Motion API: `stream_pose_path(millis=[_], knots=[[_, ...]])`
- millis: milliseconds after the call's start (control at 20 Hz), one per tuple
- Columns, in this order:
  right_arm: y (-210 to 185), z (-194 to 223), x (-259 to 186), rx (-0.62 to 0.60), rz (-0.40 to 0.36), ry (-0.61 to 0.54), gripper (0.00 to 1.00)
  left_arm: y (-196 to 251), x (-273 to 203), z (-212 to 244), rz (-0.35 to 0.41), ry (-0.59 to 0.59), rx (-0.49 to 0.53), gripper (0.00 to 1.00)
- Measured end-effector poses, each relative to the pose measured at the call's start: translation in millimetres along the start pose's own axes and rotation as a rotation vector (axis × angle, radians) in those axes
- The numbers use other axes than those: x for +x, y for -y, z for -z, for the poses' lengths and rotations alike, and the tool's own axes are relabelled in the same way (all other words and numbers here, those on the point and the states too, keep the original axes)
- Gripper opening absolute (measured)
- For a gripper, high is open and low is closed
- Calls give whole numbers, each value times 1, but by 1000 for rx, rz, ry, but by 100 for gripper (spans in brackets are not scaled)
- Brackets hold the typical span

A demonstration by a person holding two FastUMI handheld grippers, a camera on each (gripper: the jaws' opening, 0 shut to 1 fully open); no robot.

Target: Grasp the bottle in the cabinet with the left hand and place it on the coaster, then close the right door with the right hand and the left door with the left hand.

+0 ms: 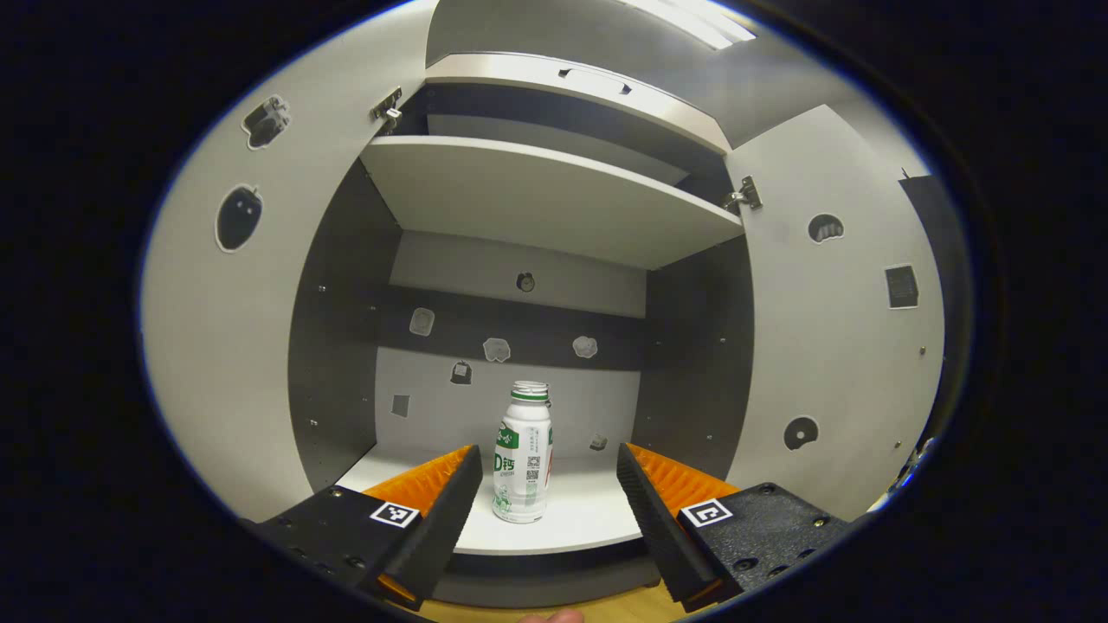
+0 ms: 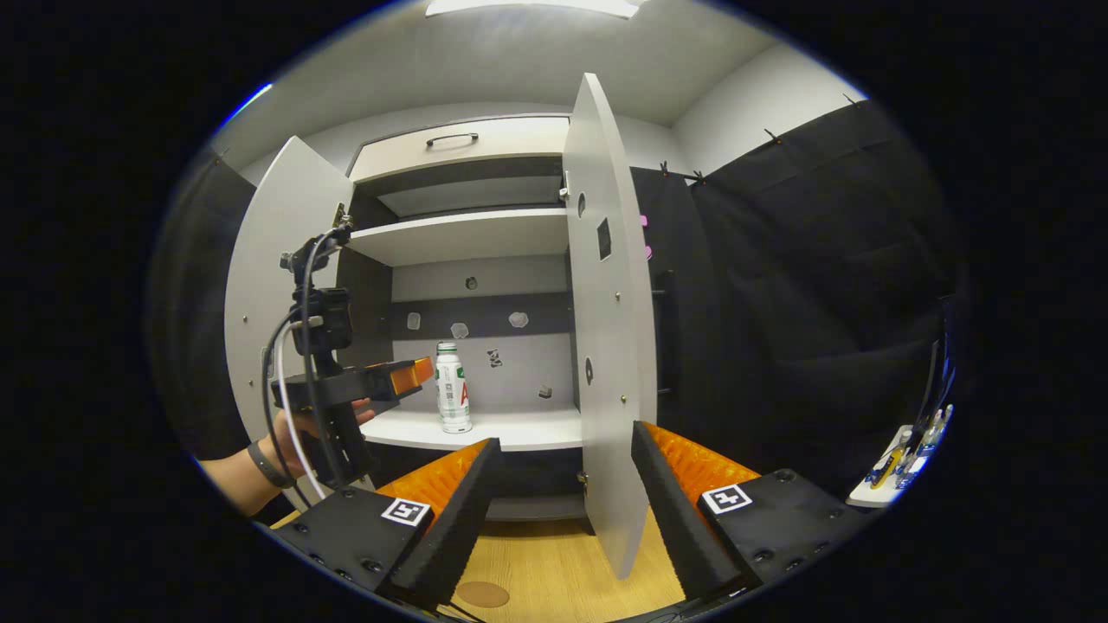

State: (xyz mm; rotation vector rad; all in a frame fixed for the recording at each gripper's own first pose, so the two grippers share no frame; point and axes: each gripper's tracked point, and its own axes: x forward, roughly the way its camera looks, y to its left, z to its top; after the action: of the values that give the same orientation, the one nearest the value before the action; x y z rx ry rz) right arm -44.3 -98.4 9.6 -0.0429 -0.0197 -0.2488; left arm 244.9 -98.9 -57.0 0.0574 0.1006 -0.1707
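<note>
Left gripper (image 1: 548, 489), fingers spread apart, points into the open cabinet (image 1: 554, 208) at one upright white bottle (image 1: 524, 454) on the lower shelf (image 1: 571, 515), not yet touching it. Judging by this, the reach is underway; next the fingers must straddle the bottle and close. One left door (image 1: 225, 346) and one right door (image 2: 606, 346) stand open. Right gripper (image 2: 563, 506) waits with its fingers parted near the right door's edge, above one round coaster (image 2: 482, 594) on the wooden table (image 2: 563, 571).
</note>
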Motion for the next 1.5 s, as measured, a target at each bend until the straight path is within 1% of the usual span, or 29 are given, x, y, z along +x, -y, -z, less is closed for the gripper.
stream_pose_path(millis=[100, 150, 200, 250, 300, 350, 450, 550, 650, 750, 850, 900, 950, 1050, 1300, 1500], knots=[[13, -2, -6, -7, 31, 3, 99, -6, 32, 13, -18, -29, -6, 95], [20, -2, -8, -9, 47, 3, 98, -9, 46, 23, -19, -67, -26, 94], [26, -2, -9, -11, 62, 1, 98, -10, 60, 30, -12, -82, -66, 94], [31, 0, -11, -14, 76, -7, 99, -11, 71, 35, -19, -96, -108, 95], [37, 4, -12, -15, 93, -18, 98, -17, 84, 35, -37, -90, -115, 95], [41, 5, -13, -12, 105, -23, 98, -24, 91, 37, -61, -87, -83, 95], [45, 8, -14, 0, 114, -27, 98, -22, 105, 41, -55, -101, -6, 95], [48, 10, -12, 6, 118, -32, 98, -15, 115, 46, -39, -104, 25, 95], [50, 12, -10, 7, 121, -36, 98, -16, 125, 56, -51, -129, 58, 95], [50, 11, -9, 11, 120, -33, 98, -21, 131, 64, -70, -134, 61, 95], [52, 11, -9, 13, 122, -29, 98, -25, 130, 63, -81, -116, 34, 94], [52, 11, -8, 15, 122, -29, 98, -28, 129, 63, -88, -112, 30, 90], [52, 11, -6, 17, 120, -30, 98, -25, 132, 63, -73, -109, 24, 77], [50, 11, -3, 15, 112, -31, 98, -22, 125, 61, -41, -115, 9, 74], [36, 13, -6, 16, 74, -42, 98, -13, 85, 23, 29, -48, -4, 74], [22, 14, -8, 22, 35, -46, 98, -7, 35, 7, 91, -40, -15, 72]])
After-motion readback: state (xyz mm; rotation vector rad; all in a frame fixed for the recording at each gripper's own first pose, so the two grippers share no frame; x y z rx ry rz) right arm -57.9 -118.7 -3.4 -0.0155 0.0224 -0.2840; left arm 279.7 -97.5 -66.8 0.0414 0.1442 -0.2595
